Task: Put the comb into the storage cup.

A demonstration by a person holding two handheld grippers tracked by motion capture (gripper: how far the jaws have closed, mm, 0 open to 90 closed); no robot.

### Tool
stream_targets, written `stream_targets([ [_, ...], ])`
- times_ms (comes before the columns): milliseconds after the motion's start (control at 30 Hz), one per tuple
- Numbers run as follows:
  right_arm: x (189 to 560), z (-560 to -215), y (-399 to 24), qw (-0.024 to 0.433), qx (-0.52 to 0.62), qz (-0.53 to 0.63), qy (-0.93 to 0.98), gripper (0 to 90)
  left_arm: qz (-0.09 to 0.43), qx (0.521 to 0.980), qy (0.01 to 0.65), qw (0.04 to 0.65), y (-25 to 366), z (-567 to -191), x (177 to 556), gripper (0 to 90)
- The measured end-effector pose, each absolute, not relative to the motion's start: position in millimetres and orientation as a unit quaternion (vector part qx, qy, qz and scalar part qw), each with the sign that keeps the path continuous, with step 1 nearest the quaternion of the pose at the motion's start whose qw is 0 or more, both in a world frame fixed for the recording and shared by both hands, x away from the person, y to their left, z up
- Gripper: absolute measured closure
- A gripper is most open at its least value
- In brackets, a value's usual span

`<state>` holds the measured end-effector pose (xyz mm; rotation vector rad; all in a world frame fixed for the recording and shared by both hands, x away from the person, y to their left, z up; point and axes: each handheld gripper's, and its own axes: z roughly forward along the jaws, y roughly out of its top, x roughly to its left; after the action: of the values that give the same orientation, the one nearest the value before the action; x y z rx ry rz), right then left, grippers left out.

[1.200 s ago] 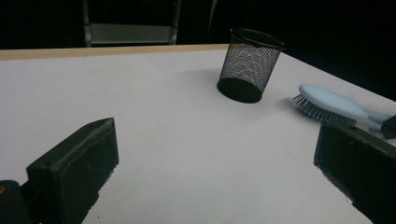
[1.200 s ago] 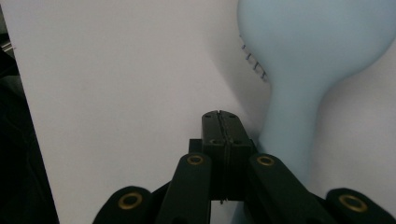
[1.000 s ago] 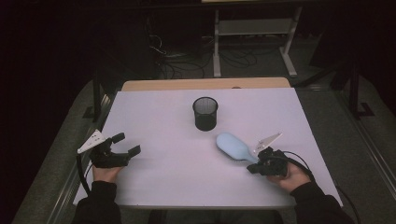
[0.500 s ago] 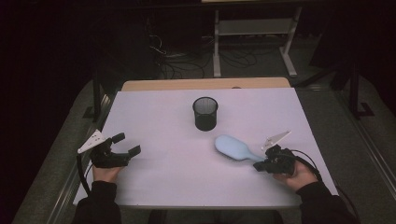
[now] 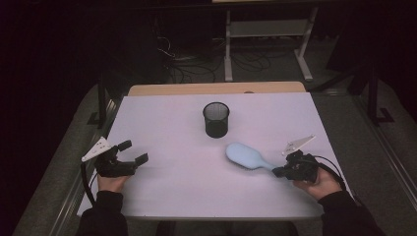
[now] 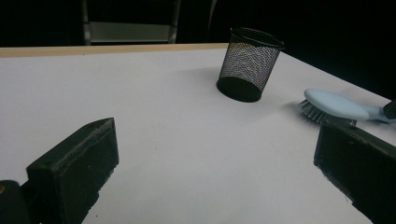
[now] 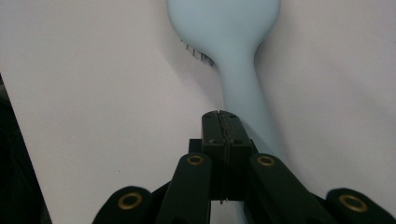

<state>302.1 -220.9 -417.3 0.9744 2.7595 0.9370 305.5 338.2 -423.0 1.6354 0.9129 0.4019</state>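
The right gripper (image 5: 281, 171) has drawn back toward the table's right edge since a second ago, and the pale blue hairbrush (image 5: 248, 157) has gone with it — its head now lies farther from the black mesh cup (image 5: 216, 119) than before. In the right gripper view the jaws stand pressed together, and the brush's handle (image 7: 243, 93) runs down beside and under them; whether they pinch its tip or merely rest on it cannot be told. The brush lies low over the white table (image 5: 167, 123), bristles down, head aimed toward the cup — a placement that suggests a drop into the cup is in hand. The left gripper (image 5: 135, 152) waits at the table's left edge, jaws spread wide with nothing between them. Bare tabletop lies between brush and cup; only the cup's tall rim has to be cleared.
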Motion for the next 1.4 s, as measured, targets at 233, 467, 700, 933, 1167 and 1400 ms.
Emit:
stream_targets([
  [233, 304.1, -410.6, -218.0, 0.041, 0.309, 0.307, 0.899, 85.9, 0.171, 0.699, 0.39, 0.574, 338.4, -423.2, 305.8, 0.0],
  [467, 307.3, -406.4, -211.7, 0.046, 0.296, 0.301, 0.905, 80.5, 0.171, 0.7, 0.391, 0.573, 338.5, -423.4, 306.0, 0.0],
  [700, 308.3, -404.5, -207.5, 0.061, 0.293, 0.293, 0.908, 70.6, 0.17, 0.7, 0.391, 0.573, 338.4, -423.5, 305.9, 0.0],
  [933, 312.5, -404.9, -206.4, 0.061, 0.296, 0.291, 0.908, 48.0, 0.17, 0.7, 0.392, 0.573, 338.3, -423.7, 306.0, 0.0],
  [1167, 316.1, -406.1, -204.2, 0.061, 0.3, 0.282, 0.909, 26.3, 0.169, 0.699, 0.392, 0.573, 338.0, -423.7, 306.0, 0.0],
  [1400, 320.8, -411.2, -200.5, 0.051, 0.301, 0.271, 0.913, 12.6, 0.17, 0.7, 0.391, 0.573, 337.9, -423.9, 306.4, 0.0],
])
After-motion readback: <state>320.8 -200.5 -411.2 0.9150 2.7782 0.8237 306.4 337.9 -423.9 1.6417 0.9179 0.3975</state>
